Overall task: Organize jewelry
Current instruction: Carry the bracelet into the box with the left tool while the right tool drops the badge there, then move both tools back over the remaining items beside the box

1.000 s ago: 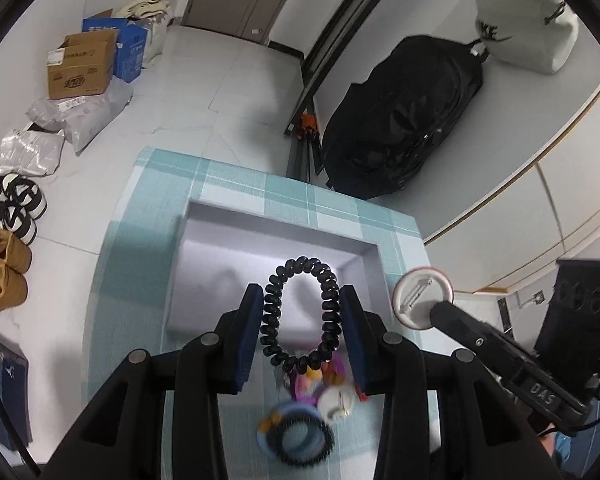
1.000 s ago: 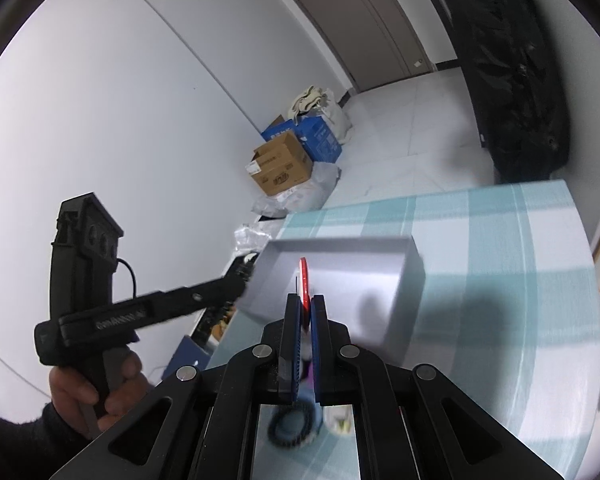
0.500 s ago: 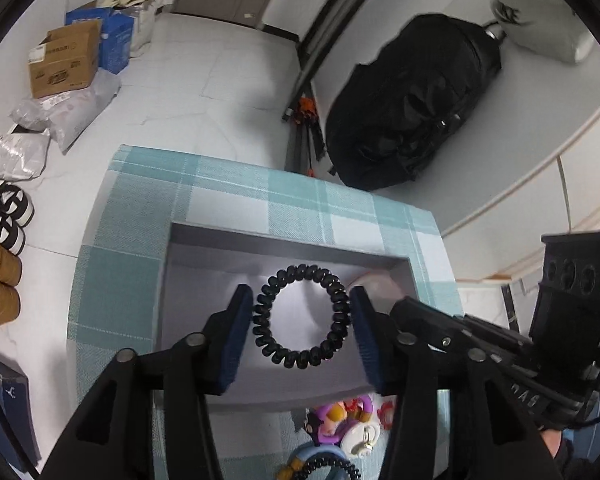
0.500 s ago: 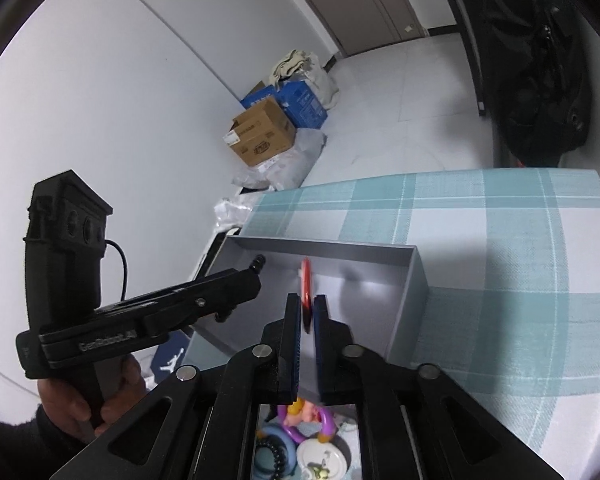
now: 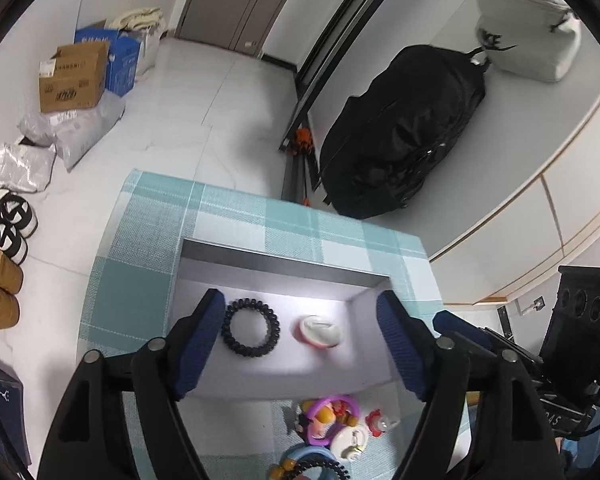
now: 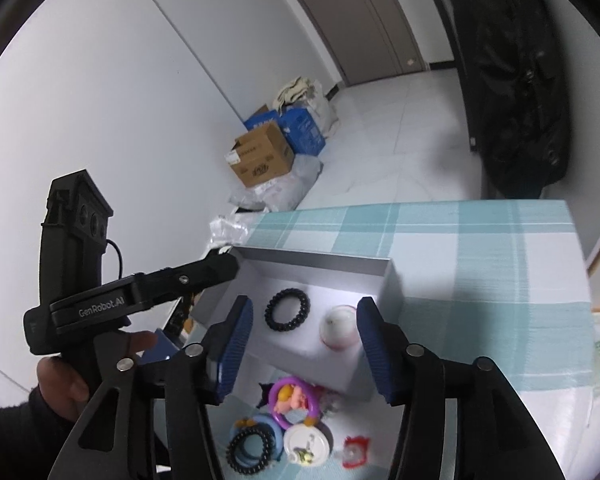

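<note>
- Right wrist view: the black coil hair tie (image 6: 287, 309) lies flat in the grey box (image 6: 382, 280), on the box's left side. A round pink and white badge (image 6: 339, 331) lies just beside it, on the right side of the box.
- The left wrist view shows the same: the hair tie (image 5: 250, 333) on the left, the badge (image 5: 319, 331) on the right, a small gap between them.
- A ring has no long side, so it could be picked up from any way round.
- The left hand-held gripper (image 5: 300, 344) is wide open and holds nothing. The hair tie lies just beside its left finger.
- The right hand-held gripper (image 6: 305, 346) is wide open too, and empty. The badge sits under its right finger.
- More things wait on the table (image 6: 480, 248) in front of the box: a purple ring toy (image 6: 293, 396), a blue ring with a second black coil (image 6: 252, 448), a white round badge (image 6: 307, 442) and a small red piece (image 6: 356, 453).
- I think this pile comes next. It lies low and close to both hand-held grippers, nearer than the box. The right one looks a bit nearer to the red piece.
</note>
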Demonstrator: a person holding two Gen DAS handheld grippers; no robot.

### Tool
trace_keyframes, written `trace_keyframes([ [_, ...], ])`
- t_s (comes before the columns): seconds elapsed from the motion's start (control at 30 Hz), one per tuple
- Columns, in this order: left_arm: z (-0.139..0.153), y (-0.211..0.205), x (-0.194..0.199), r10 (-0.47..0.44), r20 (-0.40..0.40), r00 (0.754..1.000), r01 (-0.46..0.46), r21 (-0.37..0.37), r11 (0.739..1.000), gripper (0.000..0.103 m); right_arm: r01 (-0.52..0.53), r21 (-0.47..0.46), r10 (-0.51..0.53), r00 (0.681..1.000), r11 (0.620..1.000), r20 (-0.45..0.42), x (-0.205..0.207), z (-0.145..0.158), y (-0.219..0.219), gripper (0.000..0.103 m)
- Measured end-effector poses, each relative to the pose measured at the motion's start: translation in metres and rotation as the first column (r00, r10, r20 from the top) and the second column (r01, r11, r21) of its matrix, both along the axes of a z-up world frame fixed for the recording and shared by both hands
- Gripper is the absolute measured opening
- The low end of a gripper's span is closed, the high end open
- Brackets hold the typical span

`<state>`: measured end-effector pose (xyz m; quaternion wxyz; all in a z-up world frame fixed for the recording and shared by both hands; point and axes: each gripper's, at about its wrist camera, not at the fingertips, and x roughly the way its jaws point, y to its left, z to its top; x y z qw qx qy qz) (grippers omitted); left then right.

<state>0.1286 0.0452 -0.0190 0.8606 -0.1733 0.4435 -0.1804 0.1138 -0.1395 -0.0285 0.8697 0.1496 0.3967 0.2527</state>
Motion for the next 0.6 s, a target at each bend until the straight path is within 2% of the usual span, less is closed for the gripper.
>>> trace_keyframes([
  [0.13,0.006,-0.006,-0.015,0.014,0.033,0.999,-0.016,0.048,0.999,0.081,0.026,-0.007,-0.026,0.999,1.000,0.026,-0.016,0.007,-0.012,0.062],
  [0.4,0.016,-0.015,-0.046,0.039,0.081,0.996,-0.050,0.135,0.990,0.081,0.052,-0.029,-0.049,0.996,0.998,0.077,-0.048,0.015,-0.023,0.079],
  [0.5,0.014,-0.017,-0.059,0.039,0.085,0.996,-0.052,0.157,0.986,0.081,0.062,-0.045,-0.058,0.994,0.997,0.093,-0.060,0.013,-0.025,0.087],
  [0.6,0.007,-0.017,-0.072,0.046,0.080,0.996,-0.060,0.183,0.981,0.081,0.080,-0.076,-0.071,0.992,0.994,0.109,-0.072,0.012,-0.026,0.091],
])
